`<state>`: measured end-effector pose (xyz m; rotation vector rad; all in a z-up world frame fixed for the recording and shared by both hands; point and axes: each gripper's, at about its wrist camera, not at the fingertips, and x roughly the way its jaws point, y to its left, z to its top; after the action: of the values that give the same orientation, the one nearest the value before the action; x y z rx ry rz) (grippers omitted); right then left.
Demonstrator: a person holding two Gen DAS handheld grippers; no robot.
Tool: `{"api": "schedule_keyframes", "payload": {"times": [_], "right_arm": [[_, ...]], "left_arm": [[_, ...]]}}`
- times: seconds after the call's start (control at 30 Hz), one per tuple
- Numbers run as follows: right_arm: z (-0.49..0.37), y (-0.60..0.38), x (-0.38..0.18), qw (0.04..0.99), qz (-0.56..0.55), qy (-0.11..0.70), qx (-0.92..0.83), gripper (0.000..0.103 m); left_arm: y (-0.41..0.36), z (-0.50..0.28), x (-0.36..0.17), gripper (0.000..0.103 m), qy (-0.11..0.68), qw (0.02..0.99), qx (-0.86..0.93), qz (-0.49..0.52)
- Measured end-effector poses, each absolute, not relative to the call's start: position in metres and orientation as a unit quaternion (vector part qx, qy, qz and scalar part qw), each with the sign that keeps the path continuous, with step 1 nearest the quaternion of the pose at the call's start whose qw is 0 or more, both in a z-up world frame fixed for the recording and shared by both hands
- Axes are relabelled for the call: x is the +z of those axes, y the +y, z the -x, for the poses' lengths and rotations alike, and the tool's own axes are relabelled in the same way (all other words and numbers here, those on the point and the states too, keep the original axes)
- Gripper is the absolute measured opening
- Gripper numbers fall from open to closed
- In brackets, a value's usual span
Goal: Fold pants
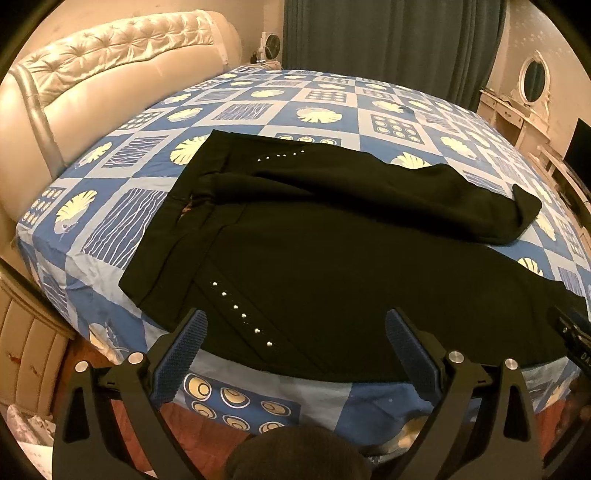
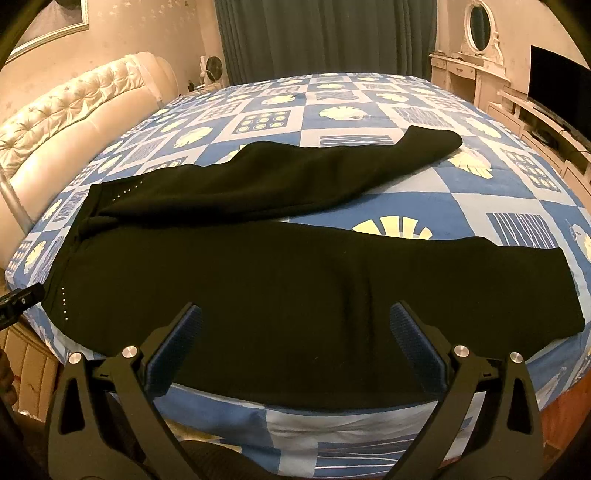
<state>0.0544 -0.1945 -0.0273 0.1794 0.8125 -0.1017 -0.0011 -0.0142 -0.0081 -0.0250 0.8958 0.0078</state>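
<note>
Black pants lie spread flat on the bed, waistband at the left, both legs running right; they also show in the right wrist view. The near leg lies along the bed's front edge and the far leg angles away from it. Small silver studs mark the hip. My left gripper is open and empty, hovering over the near hip. My right gripper is open and empty above the near leg's middle. The right gripper's body shows at the right edge of the left wrist view.
The bed has a blue and white patterned sheet and a cream tufted headboard at the left. Dark curtains hang behind. A white dresser with an oval mirror and a TV stand at the right.
</note>
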Motion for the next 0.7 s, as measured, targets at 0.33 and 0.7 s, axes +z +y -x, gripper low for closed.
{"api": "schedule_keyframes", "payload": {"times": [0.33,0.7], "right_arm": [[-0.0565,-0.1939,-0.03,0.912,-0.088,0.397,-0.048,0.101],[-0.0561,-0.1936,-0.0315,0.911,-0.089,0.401,-0.047,0.101]], "left_arm": [[-0.0153,0.0007,-0.0085,0.096,0.435,0.9,0.003,0.009],[-0.0165,0.0008,-0.0089,0.096,0.436,0.9,0.002,0.007]]}}
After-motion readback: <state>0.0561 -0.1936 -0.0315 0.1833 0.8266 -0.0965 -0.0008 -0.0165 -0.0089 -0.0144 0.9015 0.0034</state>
